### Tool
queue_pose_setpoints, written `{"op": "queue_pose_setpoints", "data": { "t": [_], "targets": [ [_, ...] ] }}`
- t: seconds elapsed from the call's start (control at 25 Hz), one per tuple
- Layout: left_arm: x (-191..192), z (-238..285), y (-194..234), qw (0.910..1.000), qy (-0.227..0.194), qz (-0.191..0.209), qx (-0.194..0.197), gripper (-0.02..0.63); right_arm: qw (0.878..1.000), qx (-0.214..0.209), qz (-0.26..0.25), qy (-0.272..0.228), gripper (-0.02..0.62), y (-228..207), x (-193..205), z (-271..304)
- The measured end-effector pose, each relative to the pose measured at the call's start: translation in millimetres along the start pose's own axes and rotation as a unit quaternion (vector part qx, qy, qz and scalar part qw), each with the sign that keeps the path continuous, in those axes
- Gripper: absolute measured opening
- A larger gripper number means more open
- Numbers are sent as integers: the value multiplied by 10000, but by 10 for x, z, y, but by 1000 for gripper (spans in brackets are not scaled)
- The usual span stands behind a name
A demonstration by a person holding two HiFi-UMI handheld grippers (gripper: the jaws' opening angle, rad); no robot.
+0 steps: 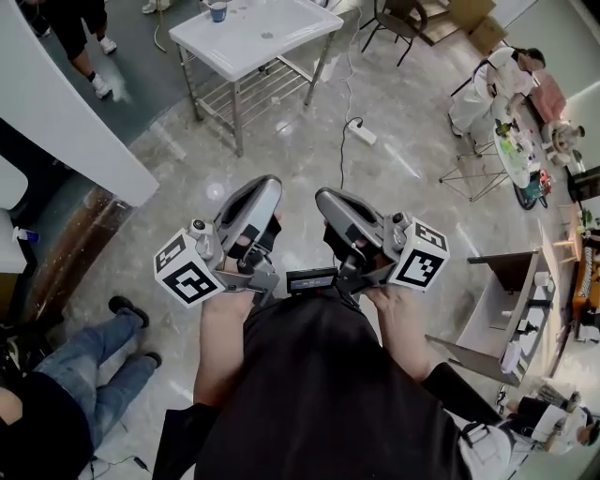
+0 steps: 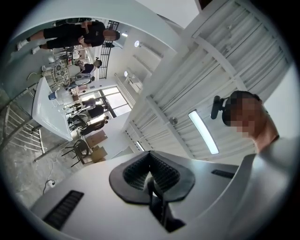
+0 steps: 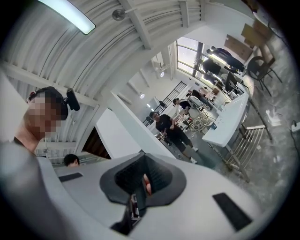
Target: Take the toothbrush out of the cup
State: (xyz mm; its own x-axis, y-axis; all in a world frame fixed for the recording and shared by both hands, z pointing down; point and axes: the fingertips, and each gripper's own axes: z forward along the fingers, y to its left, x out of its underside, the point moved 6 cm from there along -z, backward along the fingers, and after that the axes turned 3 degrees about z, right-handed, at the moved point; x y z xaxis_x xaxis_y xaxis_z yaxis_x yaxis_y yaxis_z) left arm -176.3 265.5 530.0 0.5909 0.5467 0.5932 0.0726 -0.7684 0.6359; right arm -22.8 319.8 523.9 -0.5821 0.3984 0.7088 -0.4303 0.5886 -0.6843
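I hold both grippers close to my chest, side by side, well away from the table. The left gripper (image 1: 246, 225) and the right gripper (image 1: 356, 230) both tilt upward, and their own views show the ceiling. The left gripper's (image 2: 151, 183) jaws are pressed together with nothing between them. The right gripper's (image 3: 140, 187) jaws are likewise shut and empty. A blue cup (image 1: 217, 10) stands on the white sink table (image 1: 281, 37) far ahead; the same cup (image 2: 52, 95) shows small in the left gripper view. I cannot make out a toothbrush at this distance.
A power strip (image 1: 362, 133) and its cable lie on the marble floor between me and the table. A person in jeans (image 1: 94, 361) sits on the floor at my left. Other people sit by a small table (image 1: 516, 150) at the right. A white counter (image 1: 75, 122) juts in from the left.
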Motion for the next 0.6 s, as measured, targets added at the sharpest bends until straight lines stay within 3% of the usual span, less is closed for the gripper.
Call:
{"op": "queue_pose_setpoints", "data": {
  "t": [0.32, 0.6],
  "targets": [
    [25, 5, 54, 9999, 70, -140, 63, 6, 9999, 162, 32, -36, 5, -57, 25, 8],
    [41, 69, 227, 9996, 68, -23, -259, 6, 9997, -33, 239, -27, 5, -326, -52, 27]
  ]
}}
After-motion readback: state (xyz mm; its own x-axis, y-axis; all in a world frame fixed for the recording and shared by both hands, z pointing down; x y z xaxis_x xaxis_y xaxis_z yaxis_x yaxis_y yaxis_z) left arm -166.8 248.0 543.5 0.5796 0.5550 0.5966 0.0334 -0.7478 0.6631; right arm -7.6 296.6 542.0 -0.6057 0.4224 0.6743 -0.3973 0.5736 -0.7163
